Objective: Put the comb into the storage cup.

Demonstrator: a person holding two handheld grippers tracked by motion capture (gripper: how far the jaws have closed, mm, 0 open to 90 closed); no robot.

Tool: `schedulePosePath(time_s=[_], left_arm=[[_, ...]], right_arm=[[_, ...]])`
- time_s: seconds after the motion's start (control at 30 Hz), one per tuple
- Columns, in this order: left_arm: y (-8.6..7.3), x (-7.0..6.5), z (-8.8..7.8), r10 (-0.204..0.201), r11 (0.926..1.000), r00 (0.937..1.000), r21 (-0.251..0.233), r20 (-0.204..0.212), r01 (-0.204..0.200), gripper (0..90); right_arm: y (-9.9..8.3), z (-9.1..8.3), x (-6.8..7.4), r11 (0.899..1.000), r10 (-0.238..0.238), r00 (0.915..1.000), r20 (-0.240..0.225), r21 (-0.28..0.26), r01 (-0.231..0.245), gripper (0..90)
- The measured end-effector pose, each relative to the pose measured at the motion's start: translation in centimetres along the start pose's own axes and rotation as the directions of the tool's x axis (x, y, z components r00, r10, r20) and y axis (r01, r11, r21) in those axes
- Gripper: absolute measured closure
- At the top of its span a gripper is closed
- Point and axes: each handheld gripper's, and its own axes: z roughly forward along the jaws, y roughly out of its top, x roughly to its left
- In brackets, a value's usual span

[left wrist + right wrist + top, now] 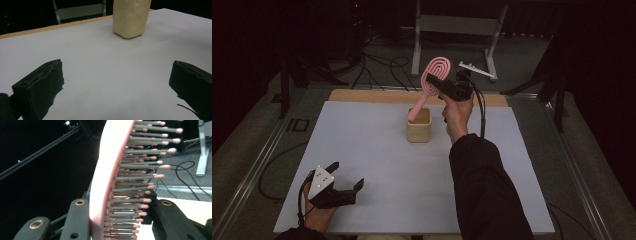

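Above cup (419,125), right tongs (435,83) gripping hairbrush (432,80)

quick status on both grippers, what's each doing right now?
Left gripper: open, empty, low over the table near its front-left corner.
Right gripper: shut on the pink hairbrush, handle end at the beige cup.

A white-topped table (377,165) bears a small beige cup (418,131) near its far edge
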Motion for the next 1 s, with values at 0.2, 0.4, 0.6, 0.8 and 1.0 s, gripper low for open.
schedulePosePath(time_s=[0.2,0.4,0.6,0.8,1.0], left_arm=[[0.00,0.02,-0.05,0.002,1.0000,1.0000,0.001,0.000,-0.002,0.0],[0.01,0.02,-0.08,0.003,1.0000,1.0000,-0.001,0.000,-0.003,0.0],[0.00,0.01,-0.07,0.001,1.0000,1.0000,-0.001,0.000,-0.001,0.0],[0.00,0.01,-0.09,0.002,1.0000,1.0000,-0.001,-0.001,-0.002,0.0],[-0.01,0.01,-0.10,0.003,1.0000,1.0000,0.000,0.000,-0.003,0.0]], right_arm=[[-0.08,0.19,-0.12,1.000,-0.010,0.9999,0.009,-0.014,0.010,63.0],[-0.11,0.27,-0.26,1.000,-0.019,0.9997,0.018,-0.021,0.019,63.0],[0.00,0.26,-0.59,0.999,-0.023,0.9991,0.036,-0.028,0.024,63.0],[0.02,0.32,-0.81,0.999,-0.027,0.9987,0.043,-0.030,0.028,63.0],[-0.03,0.38,-0.99,0.999,-0.031,0.9983,0.050,-0.031,0.033,63.1]])
